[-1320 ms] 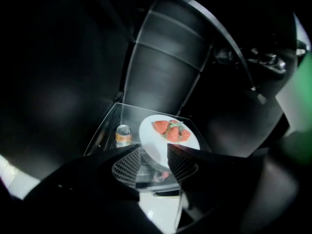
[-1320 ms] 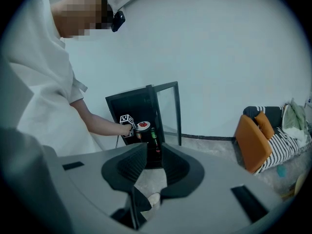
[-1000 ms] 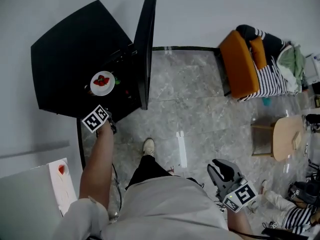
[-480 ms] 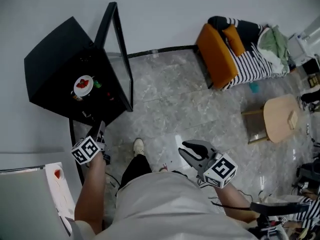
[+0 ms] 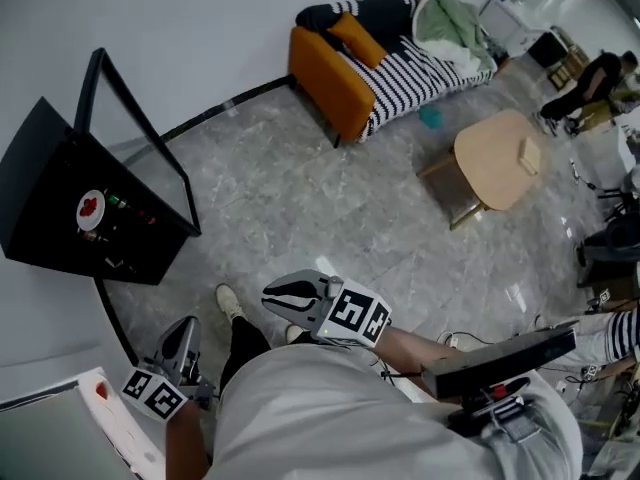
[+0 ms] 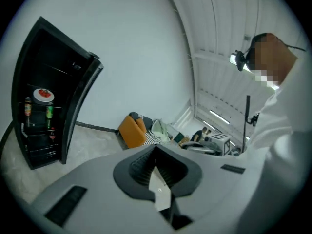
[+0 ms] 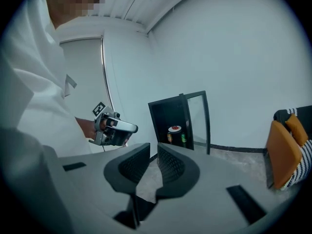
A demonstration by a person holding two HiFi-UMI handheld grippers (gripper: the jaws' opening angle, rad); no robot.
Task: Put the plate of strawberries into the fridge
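**On the fridge shelf, the strawberries; both tools empty and well apart from it**

At the far left of the head view, the plate of strawberries (image 5: 91, 208) sits on an upper shelf inside the black fridge (image 5: 40, 163). The plate is white, with the red fruit heaped at its middle. Just below it stand a few bottles (image 6: 49, 115), one green and one amber. The fridge's glass door (image 5: 130, 138) is swung wide open, its pane tilted out over the grey marbled floor (image 5: 330, 218).

Neither tool is near the plate. The left tool (image 5: 183, 333) is at the lower left of the head view, down beside the person's hip and well apart from the fridge. Its jaws have just been closing and are now clenched together with nothing between them. The left gripper view shows the pads meeting on bare air, with the fridge off at the left edge of that frame.

The right tool (image 5: 272, 296) is at the lower middle of the head view, in front of the person's light-coloured shirt. Its jaws are released, a narrow gap apart, and empty. Through that gap its own view looks toward the open fridge.

Toward the upper middle of the head view, an orange sofa (image 5: 325, 63) stands against the wall, draped with a striped blanket (image 5: 410, 53).
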